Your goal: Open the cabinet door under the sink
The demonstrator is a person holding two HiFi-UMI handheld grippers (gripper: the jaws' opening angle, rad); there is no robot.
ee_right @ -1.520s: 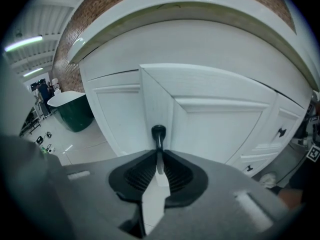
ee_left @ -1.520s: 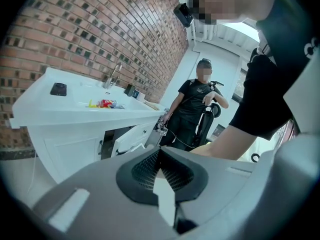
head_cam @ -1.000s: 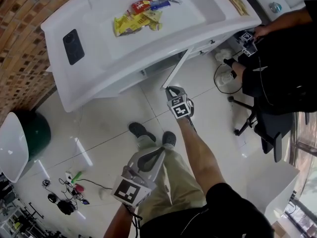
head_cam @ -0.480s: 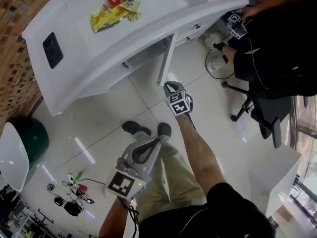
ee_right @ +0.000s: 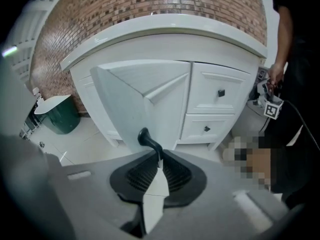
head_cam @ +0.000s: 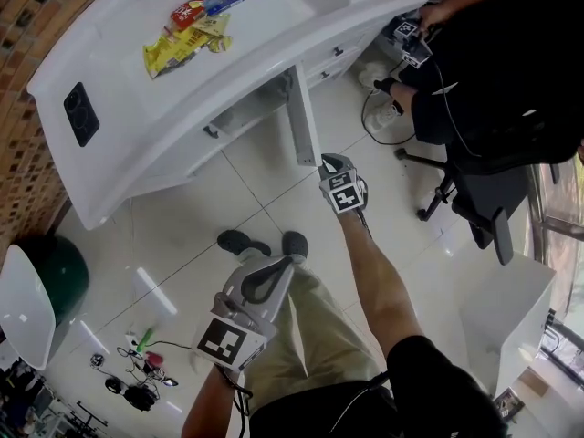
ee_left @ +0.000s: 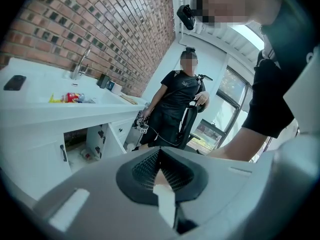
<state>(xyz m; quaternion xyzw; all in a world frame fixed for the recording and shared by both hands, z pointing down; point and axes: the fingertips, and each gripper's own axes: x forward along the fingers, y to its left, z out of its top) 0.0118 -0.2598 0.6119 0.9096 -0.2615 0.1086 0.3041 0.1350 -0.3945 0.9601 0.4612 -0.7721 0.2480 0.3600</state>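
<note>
The white vanity [head_cam: 137,144] holds the sink [head_cam: 301,3]. Its cabinet door [head_cam: 301,121] stands swung out, edge-on towards me in the head view. My right gripper [head_cam: 327,163] is at the door's outer edge. In the right gripper view the door [ee_right: 145,104] fills the middle, and my right gripper [ee_right: 159,165] is shut on its black handle [ee_right: 148,140]. My left gripper [head_cam: 272,276] hangs by my thigh, away from the vanity. In its own view the left gripper [ee_left: 161,176] is shut with nothing in it, and the open cabinet [ee_left: 80,141] shows at the left.
Two drawers [ee_right: 218,92] sit right of the door. Snack packets [head_cam: 182,39] and a black phone [head_cam: 78,114] lie on the counter. A person with a black office chair [head_cam: 474,213] is at the right. A green bin [head_cam: 59,263] and floor cables [head_cam: 128,359] are at the left.
The cabinet door has swung further open, from a slight gap to standing out from the vanity. My right gripper moved back with the handle. The left gripper has barely moved.
</note>
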